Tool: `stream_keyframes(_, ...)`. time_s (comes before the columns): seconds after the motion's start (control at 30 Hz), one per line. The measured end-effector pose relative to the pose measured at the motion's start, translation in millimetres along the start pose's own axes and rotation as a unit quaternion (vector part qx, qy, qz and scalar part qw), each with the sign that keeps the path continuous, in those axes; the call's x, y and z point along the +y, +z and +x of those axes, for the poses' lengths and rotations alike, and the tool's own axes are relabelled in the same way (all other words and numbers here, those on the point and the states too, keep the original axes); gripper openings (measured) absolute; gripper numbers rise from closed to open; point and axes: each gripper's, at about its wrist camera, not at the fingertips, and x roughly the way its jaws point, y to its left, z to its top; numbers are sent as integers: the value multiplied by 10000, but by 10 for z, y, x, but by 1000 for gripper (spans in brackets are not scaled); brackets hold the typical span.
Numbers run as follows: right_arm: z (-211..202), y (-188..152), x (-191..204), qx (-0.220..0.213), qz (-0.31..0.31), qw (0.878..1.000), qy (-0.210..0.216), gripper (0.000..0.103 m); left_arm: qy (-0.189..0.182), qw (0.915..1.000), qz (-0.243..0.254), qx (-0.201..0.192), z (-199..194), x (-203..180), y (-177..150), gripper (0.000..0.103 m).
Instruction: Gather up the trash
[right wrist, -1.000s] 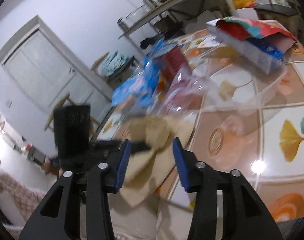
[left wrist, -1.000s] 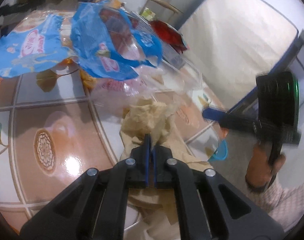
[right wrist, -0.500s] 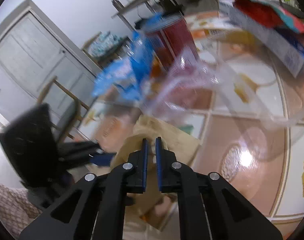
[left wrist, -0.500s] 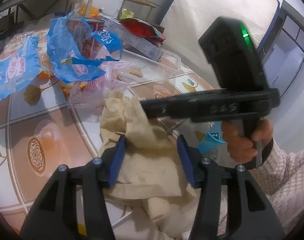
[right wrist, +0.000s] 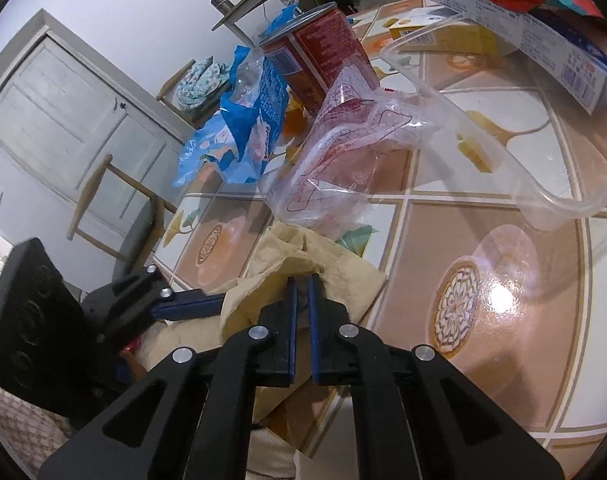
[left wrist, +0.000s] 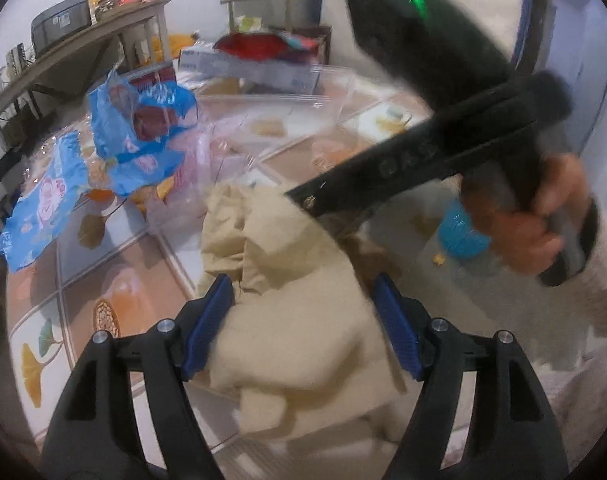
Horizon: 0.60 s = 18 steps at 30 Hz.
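A crumpled tan paper bag (left wrist: 287, 280) hangs over the near edge of the tiled table (left wrist: 115, 304). My left gripper (left wrist: 303, 320) is open, its blue fingers (left wrist: 207, 320) on either side of the bag. My right gripper (right wrist: 301, 300) is shut on the bag's upper edge (right wrist: 299, 256); its body shows in the left wrist view (left wrist: 423, 152). Trash lies beyond: blue snack wrappers (left wrist: 139, 132) (right wrist: 243, 128), a clear plastic bag with red print (right wrist: 343, 152) and a red can (right wrist: 323, 56).
A clear plastic container (right wrist: 523, 128) lies on the table with a white and blue carton (right wrist: 535, 32) resting over its far rim. A chair (right wrist: 115, 200) stands beside the table. A shelf table (left wrist: 75, 60) stands behind.
My left gripper opened and let go of the paper bag. My right gripper moved in and shut on the bag's upper edge.
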Motion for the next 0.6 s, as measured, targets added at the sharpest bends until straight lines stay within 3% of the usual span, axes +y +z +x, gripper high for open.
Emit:
stream_keyframes(0.13, -11, 0, -49, 5, 83, 9999, 114, 6, -35, 9997, -230, 41, 26, 83, 44, 63)
stream_keyframes(0.4, -40, -16, -79, 3, 136, 9997, 221, 6, -91, 9960, -883, -11, -85, 414, 12, 27)
stream_keyframes(0.6, -147, -38, -25, -149, -4, 9998, 143, 6, -132, 9935, -1125, -99, -68, 531, -8, 11)
